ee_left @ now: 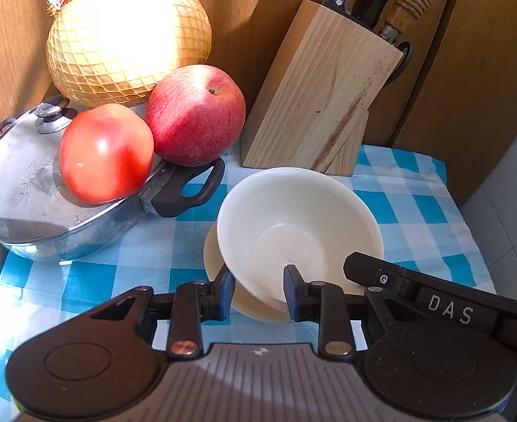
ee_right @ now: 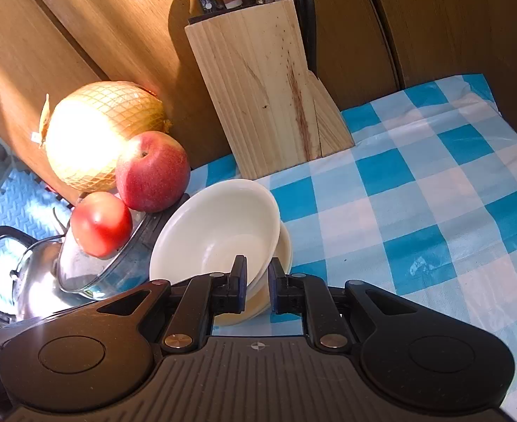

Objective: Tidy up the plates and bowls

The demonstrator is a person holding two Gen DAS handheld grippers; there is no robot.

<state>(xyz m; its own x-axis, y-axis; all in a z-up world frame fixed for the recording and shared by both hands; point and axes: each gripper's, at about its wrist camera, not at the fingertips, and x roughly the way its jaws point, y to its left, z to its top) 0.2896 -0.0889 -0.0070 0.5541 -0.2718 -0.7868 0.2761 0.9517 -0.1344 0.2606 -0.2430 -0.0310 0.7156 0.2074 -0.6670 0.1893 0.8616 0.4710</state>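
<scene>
A white bowl (ee_left: pixel 293 218) (ee_right: pixel 216 225) sits tilted inside a second cream bowl (ee_left: pixel 212 256) (ee_right: pixel 287 246) on the blue checked cloth. My right gripper (ee_right: pixel 258 286) is shut on the upper bowl's near rim, one finger inside and one outside. In the left wrist view its black body (ee_left: pixel 434 302) comes in from the right and reaches the bowl's right rim. My left gripper (ee_left: pixel 259 293) stands open, its fingers straddling the upper bowl's near-left rim with a wide gap.
A lidded steel pot (ee_left: pixel 22 193) carries a tomato (ee_left: pixel 107 154) and an apple (ee_left: pixel 195 116), with a netted melon (ee_left: pixel 128 31) behind. A wooden knife block (ee_left: pixel 321 95) stands just behind the bowls. A kettle (ee_right: pixel 22 274) is left of the pot. The checked cloth (ee_right: pixel 416 211) stretches right.
</scene>
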